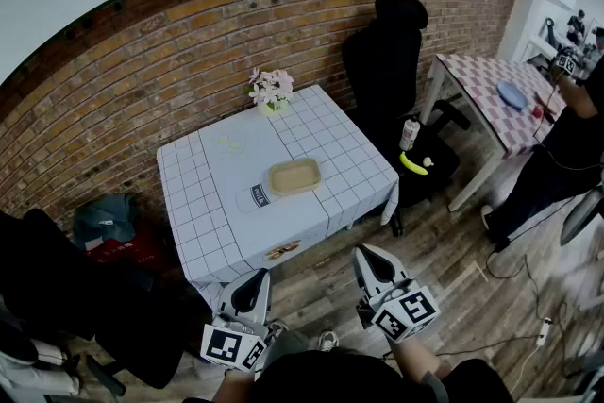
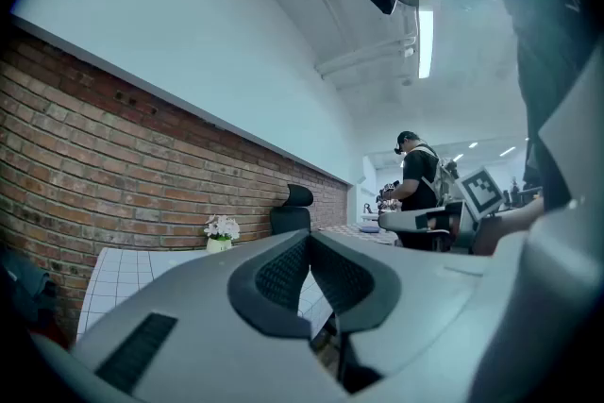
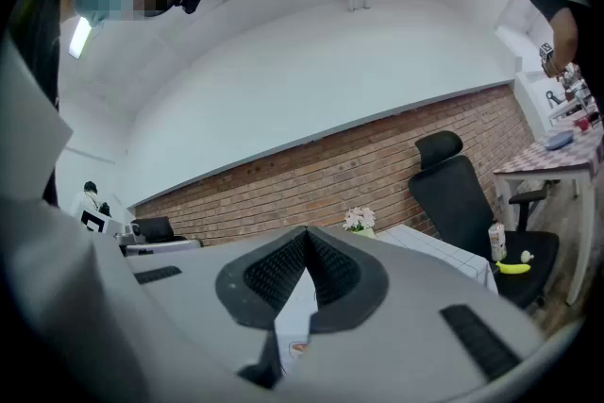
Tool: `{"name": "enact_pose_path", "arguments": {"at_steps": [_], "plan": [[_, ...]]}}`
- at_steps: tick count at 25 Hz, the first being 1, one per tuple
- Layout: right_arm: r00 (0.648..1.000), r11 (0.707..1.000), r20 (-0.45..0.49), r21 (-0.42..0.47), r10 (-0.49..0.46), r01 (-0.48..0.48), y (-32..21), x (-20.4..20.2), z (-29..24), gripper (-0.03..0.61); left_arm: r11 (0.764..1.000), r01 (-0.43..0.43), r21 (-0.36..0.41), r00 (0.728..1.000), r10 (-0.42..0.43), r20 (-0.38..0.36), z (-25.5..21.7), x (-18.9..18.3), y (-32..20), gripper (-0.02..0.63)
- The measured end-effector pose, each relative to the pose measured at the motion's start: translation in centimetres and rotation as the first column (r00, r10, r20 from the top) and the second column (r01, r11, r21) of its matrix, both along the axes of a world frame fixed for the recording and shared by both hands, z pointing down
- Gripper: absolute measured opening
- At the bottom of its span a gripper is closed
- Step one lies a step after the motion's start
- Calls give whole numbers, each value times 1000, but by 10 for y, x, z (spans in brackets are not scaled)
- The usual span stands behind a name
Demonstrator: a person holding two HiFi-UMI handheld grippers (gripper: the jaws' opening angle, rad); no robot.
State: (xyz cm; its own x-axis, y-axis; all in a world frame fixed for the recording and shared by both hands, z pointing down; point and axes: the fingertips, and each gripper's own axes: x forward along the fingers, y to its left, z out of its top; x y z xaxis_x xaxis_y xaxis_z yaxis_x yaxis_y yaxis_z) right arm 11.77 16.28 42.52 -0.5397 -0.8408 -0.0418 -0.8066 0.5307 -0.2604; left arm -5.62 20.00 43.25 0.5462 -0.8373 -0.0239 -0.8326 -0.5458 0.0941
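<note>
Grey left gripper (image 2: 310,245), jaws pressed together on nothing, facing a white gridded table (image 2: 123,274), white flowers (image 2: 223,228) and red brick wall (image 2: 113,165).

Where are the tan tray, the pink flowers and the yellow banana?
Shallow tan rectangular tray (image 1: 294,176): head view, its inner floor.
Pink and white flowers in a small pot (image 1: 271,86): head view, the blooms.
Yellow banana (image 1: 412,165): head view, its middle.

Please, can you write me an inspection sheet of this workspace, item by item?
Surface: table, white grid cloth, level.
Job's things: tan tray mid-table; bottle lying left of it.
Clutter: flower pot at far edge.
Grippers: left claw and right claw shut, empty, short of the table.
Cables: cables on floor, right.
Surroundings: brick wall; black chair; person at a second table.
</note>
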Motion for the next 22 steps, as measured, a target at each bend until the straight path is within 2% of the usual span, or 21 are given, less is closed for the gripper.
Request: {"name": "enact_pose_path", "arguments": {"at_steps": [4,7,10,22], "plan": [[999,999,41,25,-23,22,-3,0,-5,5,1000,11,7,1000,-11,-18,0,1,-1,11],[999,1000,28,18,-24,24,-8,-2,-2,5,1000,14,10,1000,-14,-20,2,1,-4,11],[1000,1000,25,18,-13,13,-15,-2,0,5,1000,13,-5,999,-14,-52,4,-2,-14,11],[996,996,23,-13,85,-85,-86,-24,2,5,998,-68,-13,997,68,-39,3,-34,-98,11]]}}
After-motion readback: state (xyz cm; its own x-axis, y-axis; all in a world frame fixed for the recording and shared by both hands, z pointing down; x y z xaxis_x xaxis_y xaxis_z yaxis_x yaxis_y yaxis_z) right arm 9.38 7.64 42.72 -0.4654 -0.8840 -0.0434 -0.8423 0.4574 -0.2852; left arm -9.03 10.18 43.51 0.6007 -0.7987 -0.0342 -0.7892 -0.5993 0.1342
